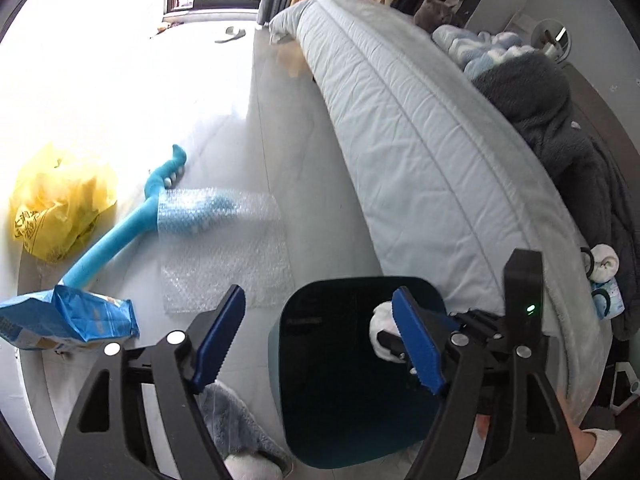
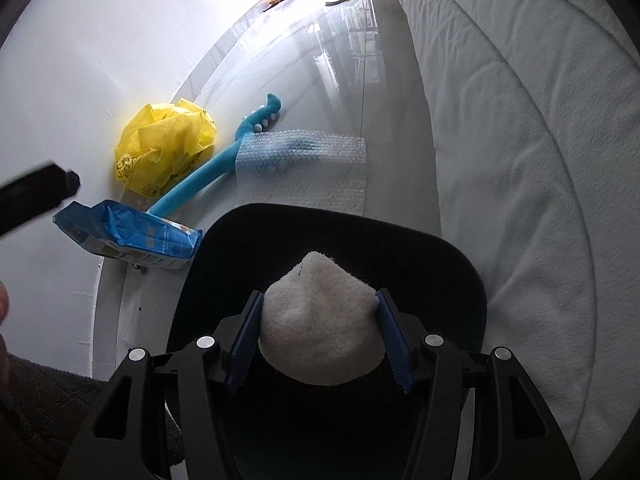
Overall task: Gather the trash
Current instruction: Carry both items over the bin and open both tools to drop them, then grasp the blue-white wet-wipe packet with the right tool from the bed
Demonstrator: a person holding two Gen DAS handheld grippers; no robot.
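We hold a white wad (image 2: 320, 320) in the right hand-held gripper (image 2: 318, 340) over the dark bin (image 2: 440, 252). Next we should spread the jaws to drop it. The left hand-held gripper (image 1: 320, 344) gapes empty.

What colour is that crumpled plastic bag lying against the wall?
Yellow, with dark print on it. The crumpled plastic bag shows best in the right wrist view.

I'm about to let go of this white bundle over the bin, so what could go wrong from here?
1. The white knitted bundle is clamped in the right tool above the dark bin; released off-centre, it might catch the rim.
2. The left tool hangs open over the same bin, close to the right one; they could bump.
3. The bubble wrap lies partly over the blue foam toy; grabbing it may drag the toy along.
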